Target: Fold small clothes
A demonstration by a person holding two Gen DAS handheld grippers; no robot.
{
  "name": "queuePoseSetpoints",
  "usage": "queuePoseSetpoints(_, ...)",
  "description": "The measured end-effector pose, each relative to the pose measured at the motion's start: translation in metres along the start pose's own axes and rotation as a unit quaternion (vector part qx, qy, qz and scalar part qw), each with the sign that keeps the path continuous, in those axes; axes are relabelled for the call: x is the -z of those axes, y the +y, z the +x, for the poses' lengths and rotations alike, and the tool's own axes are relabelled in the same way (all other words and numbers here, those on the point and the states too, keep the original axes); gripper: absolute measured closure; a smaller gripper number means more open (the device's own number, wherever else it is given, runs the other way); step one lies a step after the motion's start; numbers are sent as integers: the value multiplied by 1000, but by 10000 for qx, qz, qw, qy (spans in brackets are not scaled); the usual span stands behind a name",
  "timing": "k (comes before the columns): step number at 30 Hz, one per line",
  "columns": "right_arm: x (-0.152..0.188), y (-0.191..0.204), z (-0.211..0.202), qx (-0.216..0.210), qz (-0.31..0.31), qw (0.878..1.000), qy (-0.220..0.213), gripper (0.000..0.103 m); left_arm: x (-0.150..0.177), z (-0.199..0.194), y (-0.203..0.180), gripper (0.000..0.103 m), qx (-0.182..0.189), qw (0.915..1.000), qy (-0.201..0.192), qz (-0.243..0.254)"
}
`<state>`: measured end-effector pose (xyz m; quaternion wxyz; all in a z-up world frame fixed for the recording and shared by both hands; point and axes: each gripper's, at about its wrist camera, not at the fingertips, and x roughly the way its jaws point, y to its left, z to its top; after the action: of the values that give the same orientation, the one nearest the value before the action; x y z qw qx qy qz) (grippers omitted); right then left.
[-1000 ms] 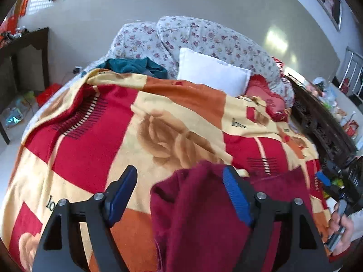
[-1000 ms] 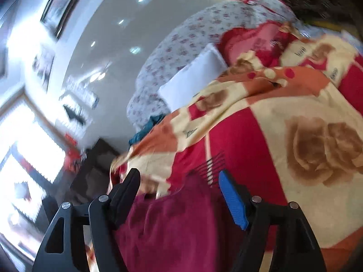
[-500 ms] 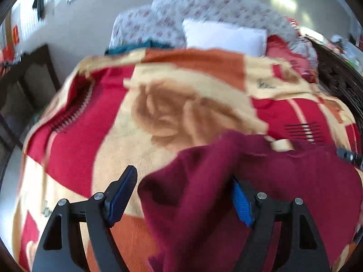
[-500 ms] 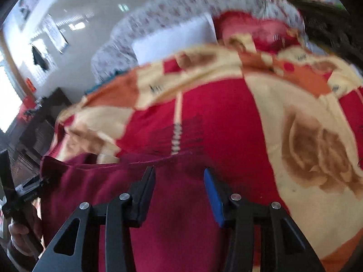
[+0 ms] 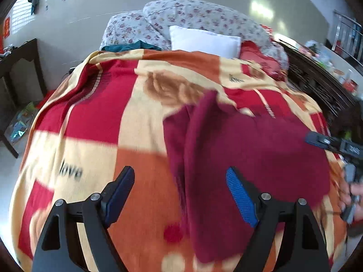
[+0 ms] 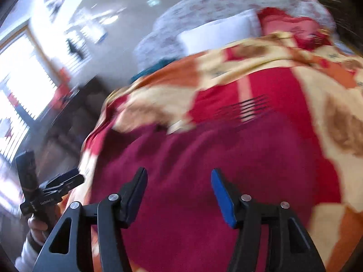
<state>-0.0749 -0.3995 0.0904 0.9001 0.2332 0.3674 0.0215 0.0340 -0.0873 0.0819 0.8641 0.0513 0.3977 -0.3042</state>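
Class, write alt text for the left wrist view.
An open left gripper hovers over a maroon garment lying rumpled on a red, orange and cream floral blanket. A white pillow sits at the far end.

You can read "love" in dark script on the blanket (image 5: 95, 140), on a cream patch at lower left. Smaller script near its top right stays too blurred to read.

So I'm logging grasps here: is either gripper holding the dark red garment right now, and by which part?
Neither. The left gripper and right gripper both have jaws open above the dark red garment, which lies on the blanket.
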Motion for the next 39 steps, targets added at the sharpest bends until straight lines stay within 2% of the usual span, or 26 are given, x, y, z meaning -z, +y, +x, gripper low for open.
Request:
queuePoseSetpoints(3, 17, 40, 19, -294, -426, 9982, 304, 39, 37, -17, 0, 19, 84, 9996, 75, 269)
queuePoseSetpoints(7, 36, 77, 45, -491, -768, 9940, 609, 39, 76, -13, -7, 19, -62, 9951, 387, 905)
queuePoseSetpoints(10, 41, 87, 60, -572, -765, 9928, 719, 39, 88, -1, -10, 19, -189, 9914, 394, 1235)
queuePoseSetpoints(12, 41, 87, 66, -646, -649, 9928, 769, 39, 88, 5, -12, 22, -53, 9910, 381, 1285)
queuePoseSetpoints(13, 41, 86, 67, -673, -592, 9929, 785, 39, 88, 8, -13, 26, 65, 9907, 387, 1303)
queuePoseSetpoints(15, 41, 83, 69, -696, -489, 9930, 816, 39, 85, 13, -14, 45, 313, 9893, 520, 1324)
queuePoseSetpoints(17, 43, 82, 69, -690, -436, 9931, 842, 39, 84, 17, -10, 49, 544, 9889, 637, 1228)
queuePoseSetpoints(20, 45, 82, 69, -721, -411, 9927, 873, 39, 86, 18, -7, 49, 727, 9880, 722, 1155)
queuePoseSetpoints(22, 43, 83, 72, -711, -420, 9928, 868, 39, 86, 20, -9, 59, 807, 9876, 727, 1134)
queuePoseSetpoints(24, 42, 86, 74, -711, -435, 9928, 861, 39, 87, 23, -13, 96, 1100, 9843, 844, 1093)
queuePoseSetpoints(25, 42, 88, 74, -728, -440, 9927, 857, 39, 88, 21, -17, 96, 1169, 9832, 834, 1131)
queuePoseSetpoints(27, 40, 92, 74, -775, -476, 9923, 843, 39, 88, 19, -22, 96, 1017, 9829, 809, 1304)
queuePoseSetpoints(33, 27, 104, 80, -861, -558, 9919, 748, 39, 79, -5, -7, 97, 951, 9844, 678, 1318)
queuePoseSetpoints(36, 13, 114, 91, -925, -589, 9921, 615, 39, 84, -2, 1, 97, 980, 9844, 812, 1212)
queuePoseSetpoints(39, -4, 124, 104, -689, -725, 9943, 362, 39, 97, 6, -3, 97, 878, 9837, 889, 1296)
